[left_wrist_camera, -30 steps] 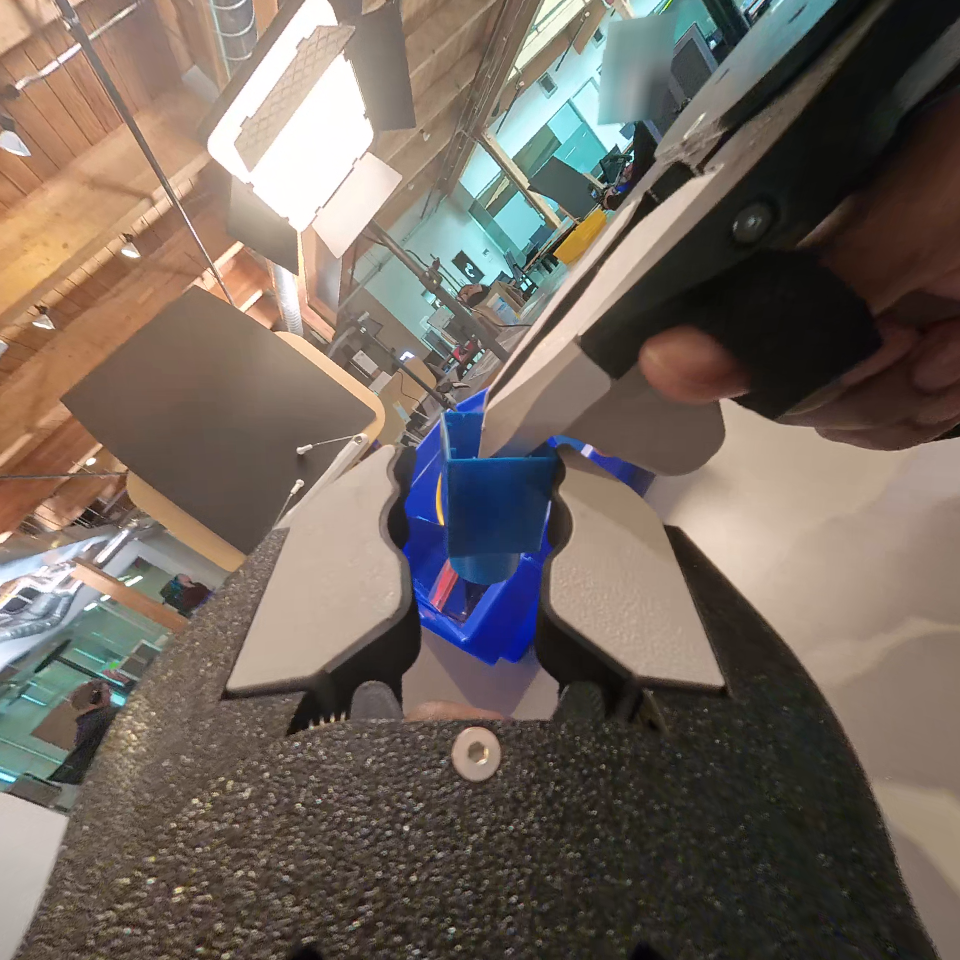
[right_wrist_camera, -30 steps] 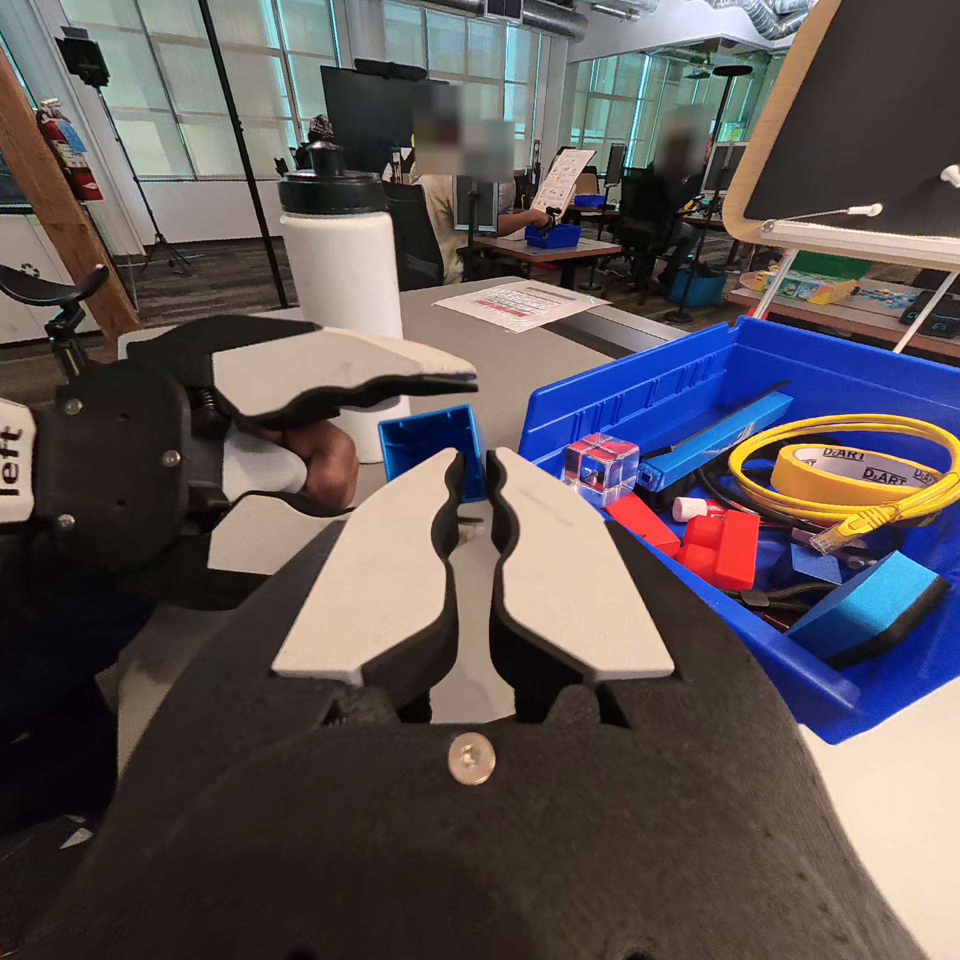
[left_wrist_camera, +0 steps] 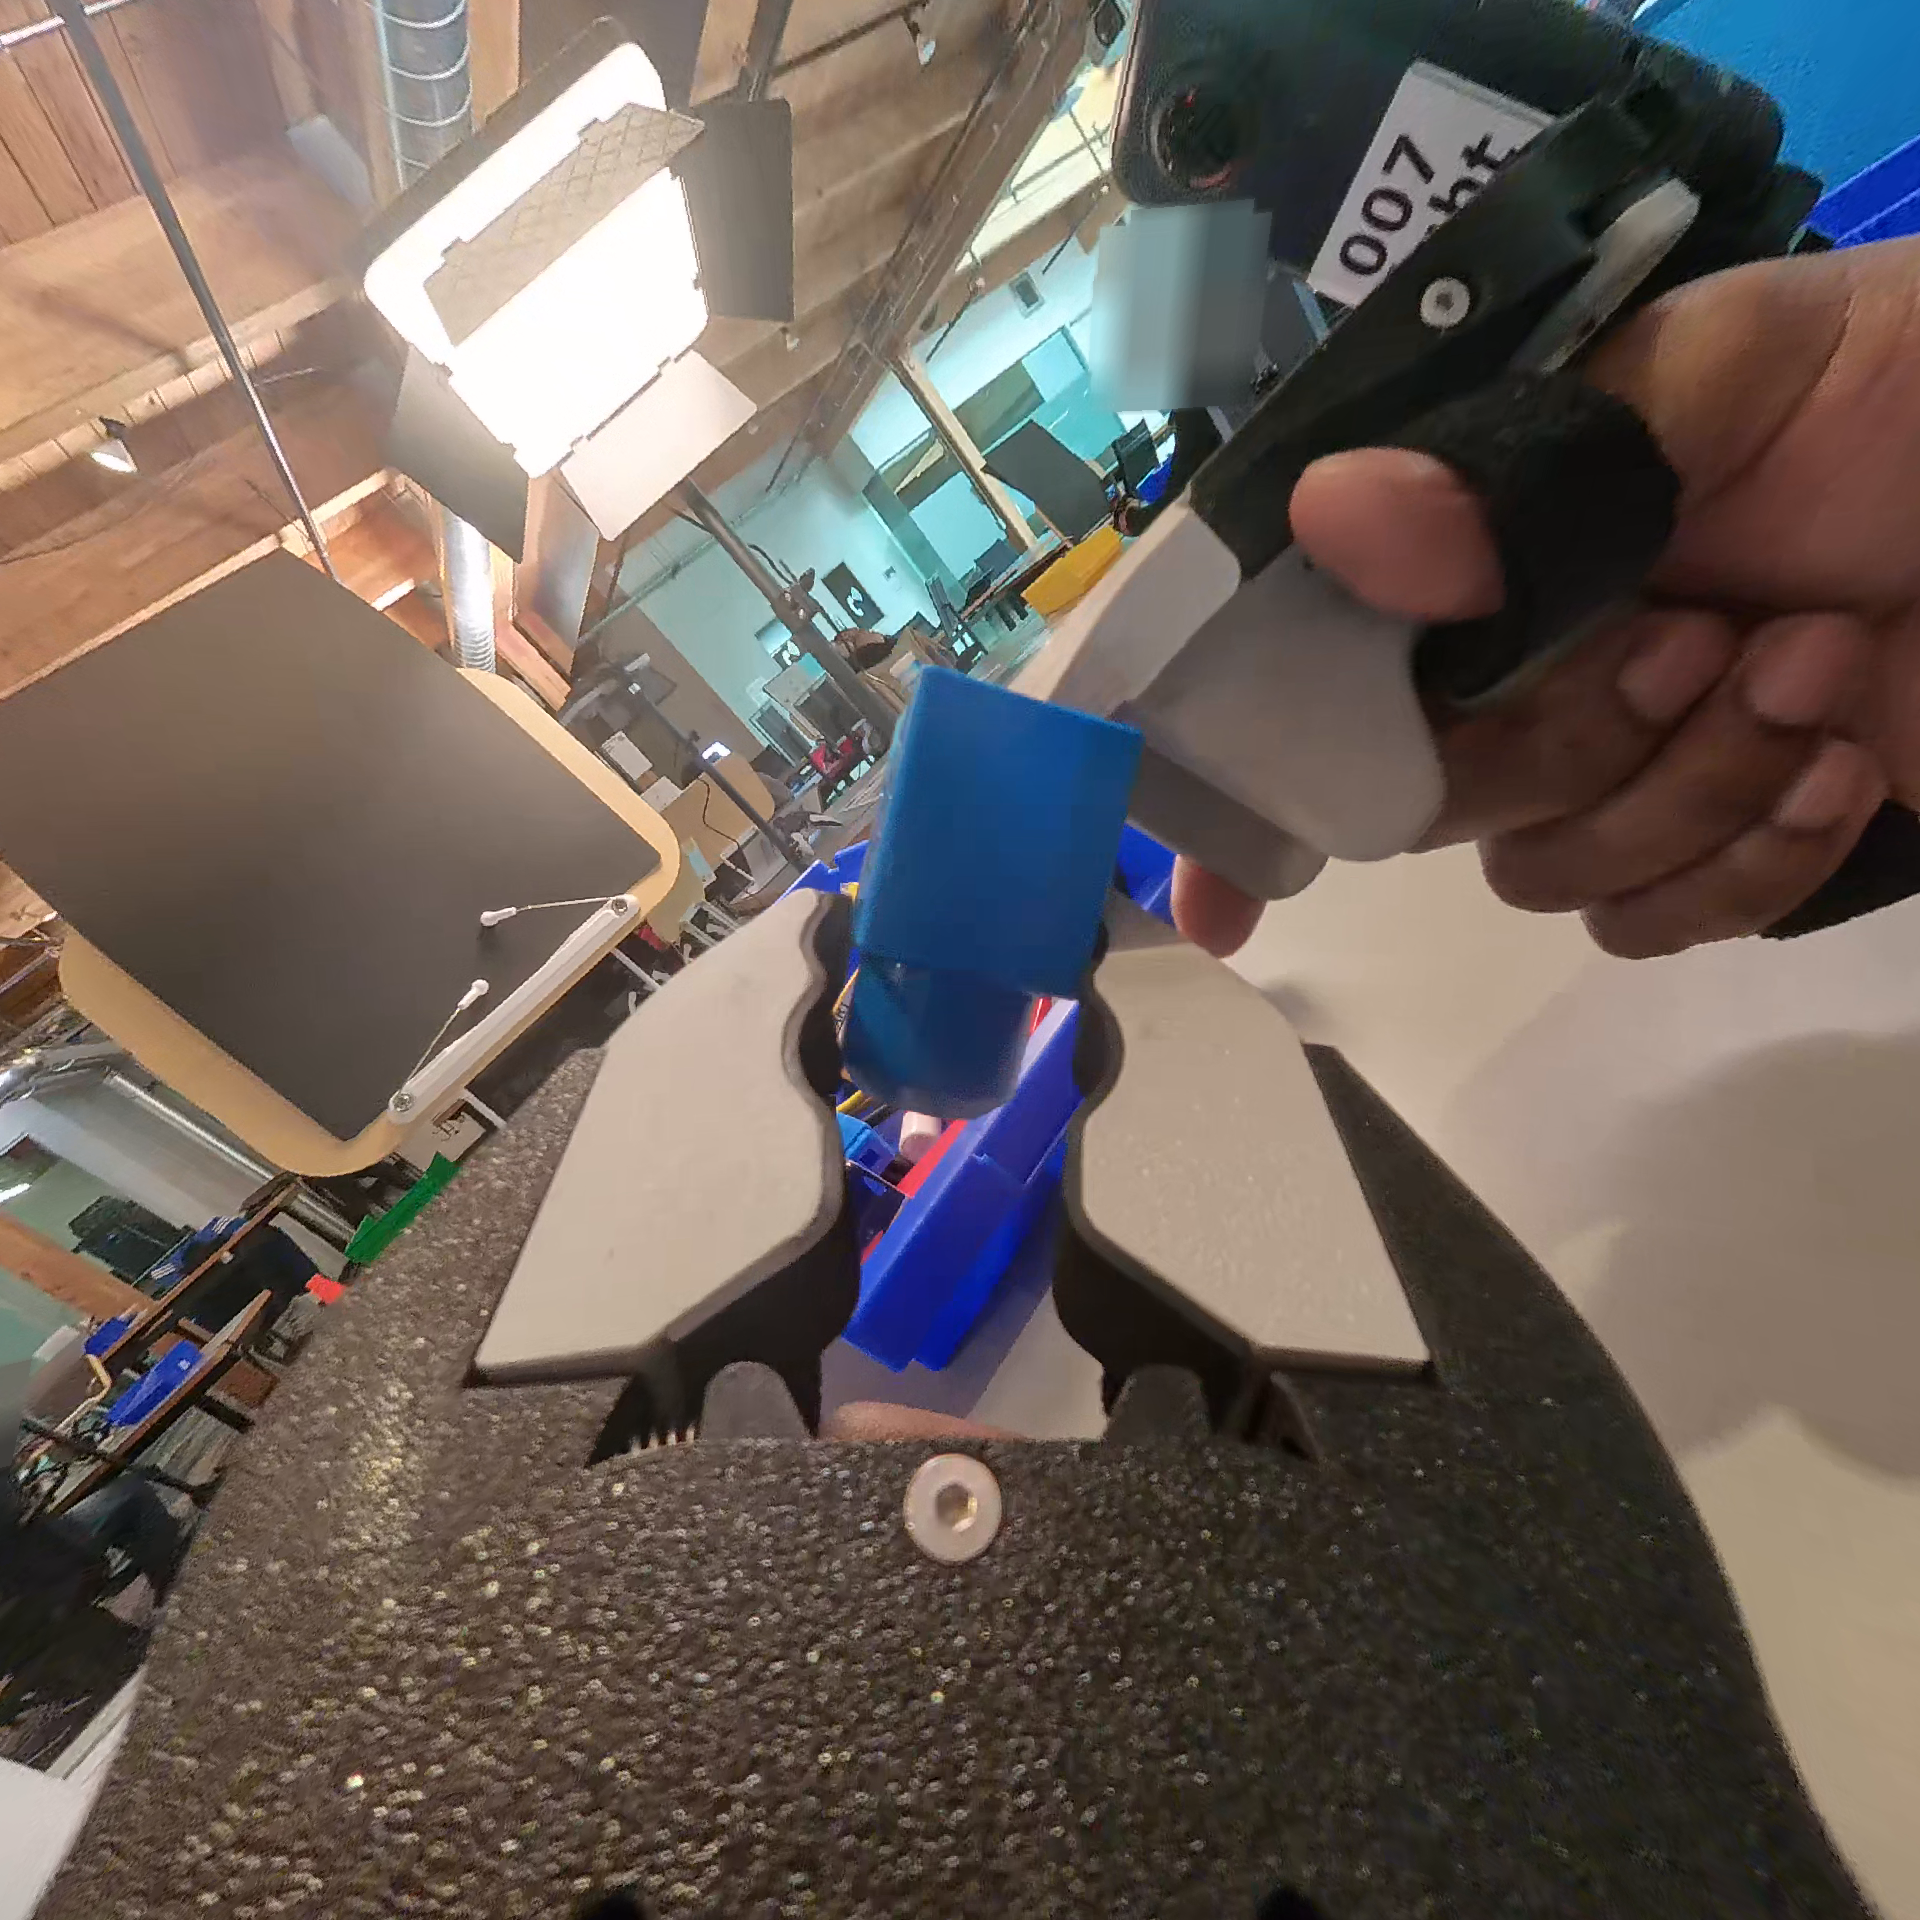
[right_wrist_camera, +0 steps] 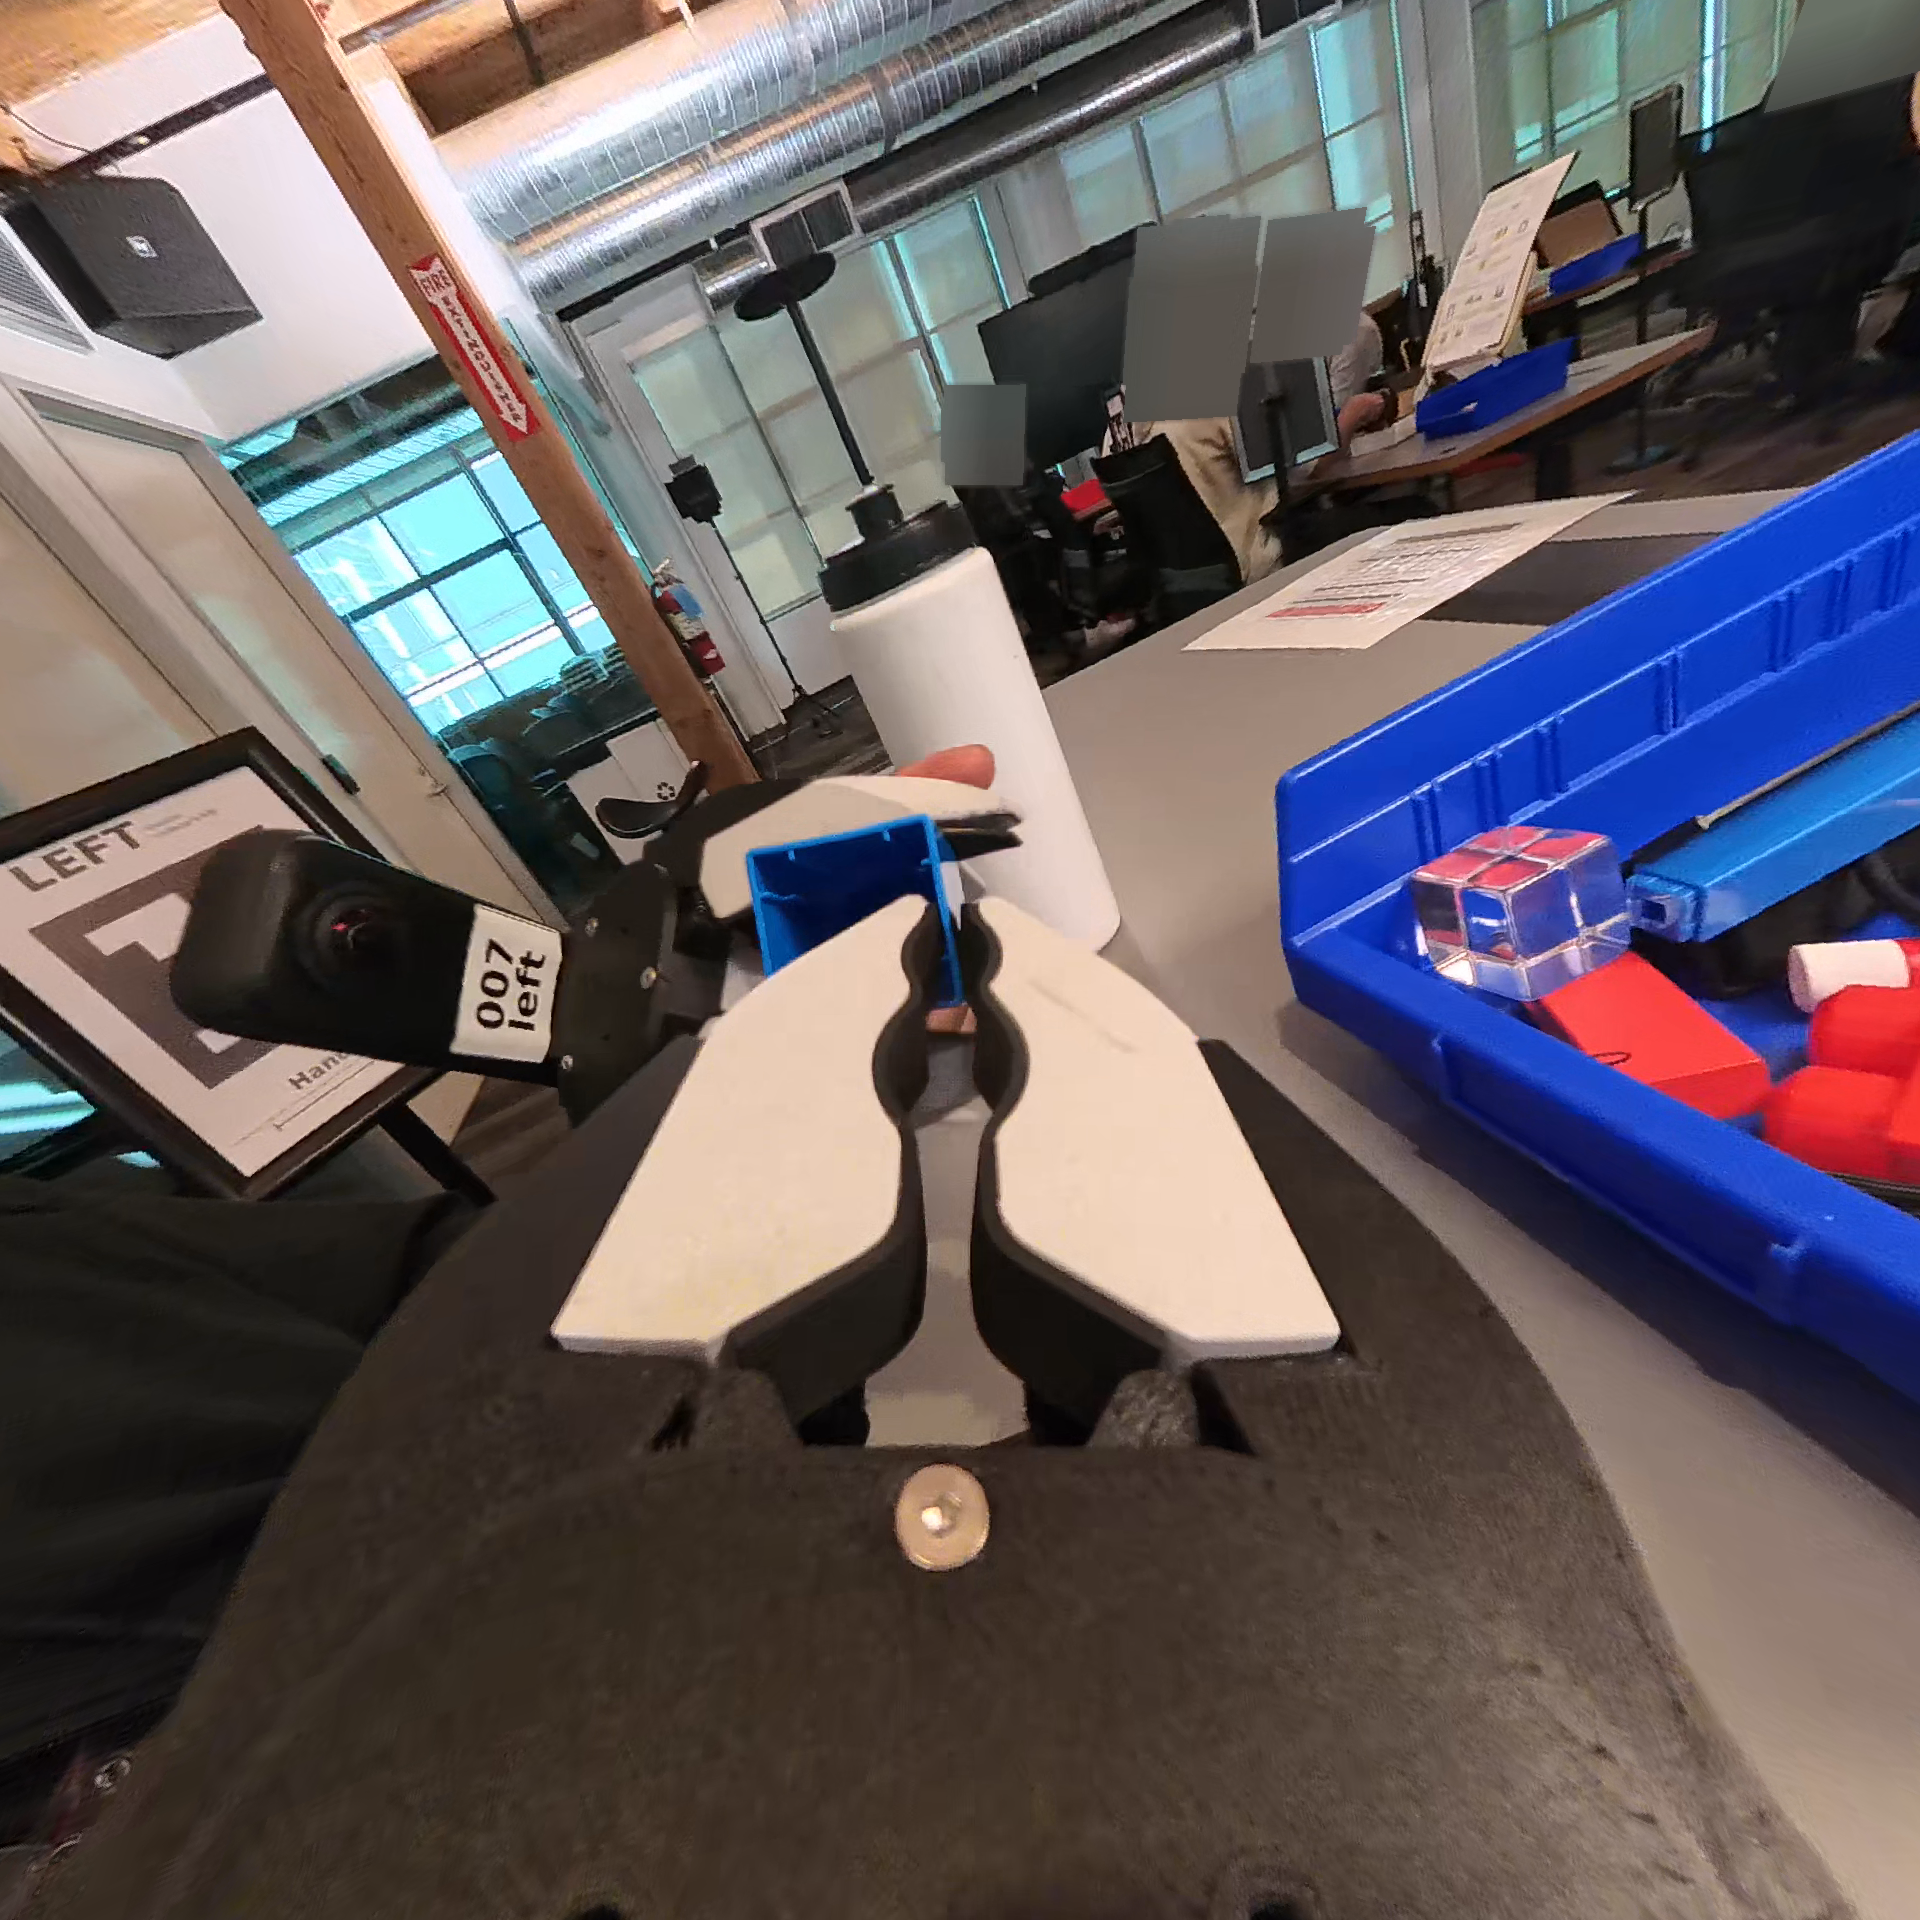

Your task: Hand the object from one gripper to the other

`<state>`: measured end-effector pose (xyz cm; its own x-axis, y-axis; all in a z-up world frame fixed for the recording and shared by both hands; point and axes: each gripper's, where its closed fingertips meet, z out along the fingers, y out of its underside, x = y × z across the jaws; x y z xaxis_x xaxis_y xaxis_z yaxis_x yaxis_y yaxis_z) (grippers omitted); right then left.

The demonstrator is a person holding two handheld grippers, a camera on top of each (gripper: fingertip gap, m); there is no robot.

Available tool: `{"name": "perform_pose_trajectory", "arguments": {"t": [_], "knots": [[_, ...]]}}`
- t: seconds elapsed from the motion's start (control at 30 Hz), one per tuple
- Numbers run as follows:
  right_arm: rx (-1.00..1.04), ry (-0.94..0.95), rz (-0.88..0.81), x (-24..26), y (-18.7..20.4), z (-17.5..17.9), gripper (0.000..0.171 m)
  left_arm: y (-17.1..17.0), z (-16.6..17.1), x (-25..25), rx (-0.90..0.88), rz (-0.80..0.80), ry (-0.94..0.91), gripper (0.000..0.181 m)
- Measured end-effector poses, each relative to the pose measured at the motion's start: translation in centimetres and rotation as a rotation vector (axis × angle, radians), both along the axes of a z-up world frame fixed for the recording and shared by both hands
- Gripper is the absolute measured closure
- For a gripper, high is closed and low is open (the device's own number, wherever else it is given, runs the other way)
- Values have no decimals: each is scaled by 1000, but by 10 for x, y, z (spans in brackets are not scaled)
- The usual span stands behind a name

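The right gripper [right_wrist_camera: 954, 940] pinches one thin wall of the blue box [right_wrist_camera: 852, 894], nearly closed on it. The left gripper [left_wrist_camera: 956, 997] is wide open, with the box [left_wrist_camera: 987, 862] held up between its fingers, above the grey counter [right_wrist_camera: 1164, 748], near the blue bin [right_wrist_camera: 1558, 727].

Counts, both views
2 grippers (left [left_wrist_camera: 956, 997], right [right_wrist_camera: 951, 925]), 1 blue open box [right_wrist_camera: 852, 883], 1 blue bin [right_wrist_camera: 1558, 852], 1 white bottle [right_wrist_camera: 966, 727], 1 clear cube [right_wrist_camera: 1517, 925], 1 paper sheet [right_wrist_camera: 1403, 566].
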<state>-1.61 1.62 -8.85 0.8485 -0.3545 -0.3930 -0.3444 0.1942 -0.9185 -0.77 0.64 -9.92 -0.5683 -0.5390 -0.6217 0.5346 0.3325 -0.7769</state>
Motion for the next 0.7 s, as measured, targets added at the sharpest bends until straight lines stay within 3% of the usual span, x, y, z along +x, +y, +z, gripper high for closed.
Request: {"name": "perform_pose_trajectory", "arguments": {"t": [0.43, 0.7], "knots": [[-39, 82, 10, 3, 4, -15, 168, -2, -12, 7, 88, 65, -15, 139], [-122, -16, -74, 8, 3, -15, 159, 2, -17, 13, 89, 79, 65, 140]]}}
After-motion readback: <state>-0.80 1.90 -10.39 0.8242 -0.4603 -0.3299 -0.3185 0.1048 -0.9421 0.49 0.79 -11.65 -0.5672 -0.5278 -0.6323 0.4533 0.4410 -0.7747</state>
